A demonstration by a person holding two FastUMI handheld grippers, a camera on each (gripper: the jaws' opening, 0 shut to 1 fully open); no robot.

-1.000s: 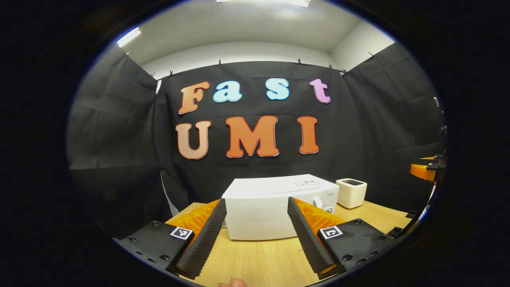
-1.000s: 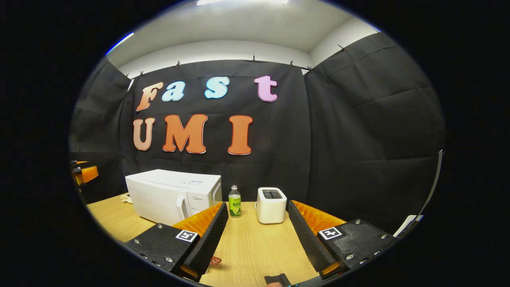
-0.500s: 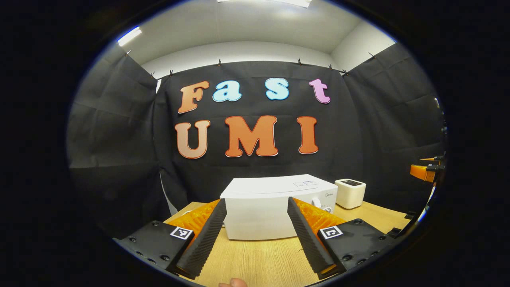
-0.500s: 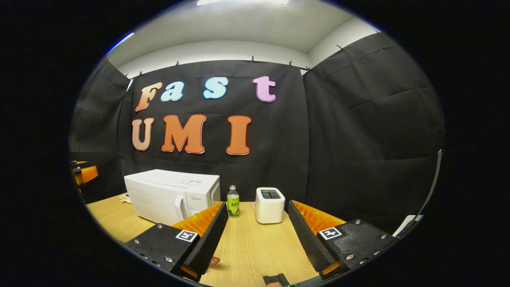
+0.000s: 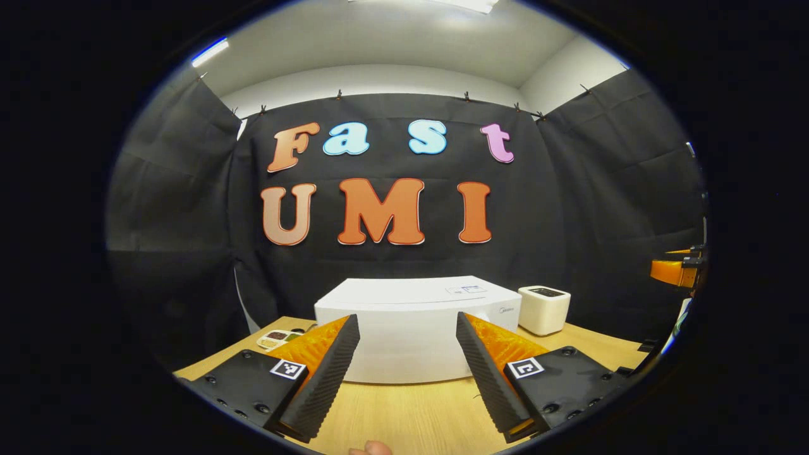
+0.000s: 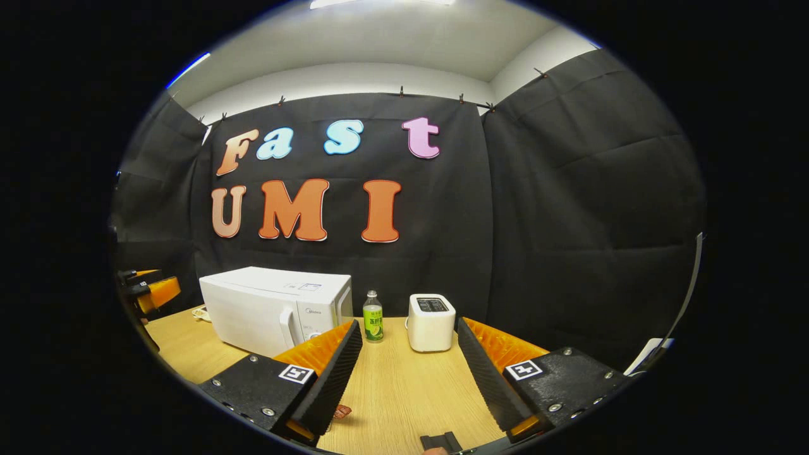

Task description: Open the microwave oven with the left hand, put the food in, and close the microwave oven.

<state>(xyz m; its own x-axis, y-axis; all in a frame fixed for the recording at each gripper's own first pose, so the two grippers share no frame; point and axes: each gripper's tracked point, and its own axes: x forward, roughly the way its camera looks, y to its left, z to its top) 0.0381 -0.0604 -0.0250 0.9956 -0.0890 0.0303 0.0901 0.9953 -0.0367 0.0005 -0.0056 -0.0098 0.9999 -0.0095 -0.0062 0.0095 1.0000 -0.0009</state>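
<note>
Microwave (image 5: 411,335) shut, both jaws apart.

The microwave oven (image 6: 275,306) is plain white. Just right of it, the bottle (image 6: 373,316) wears a green-and-yellow label, and the toaster (image 6: 431,321) is cream. The table (image 6: 404,385) beneath shows pale wood grain.

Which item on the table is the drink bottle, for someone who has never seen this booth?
Start at the white microwave oven on the wooden table, its door shut. Just past its right end stands the bottle, upright, between the microwave and the white toaster. It is the lone slim clear thing with a green label between two white boxy appliances.
</note>
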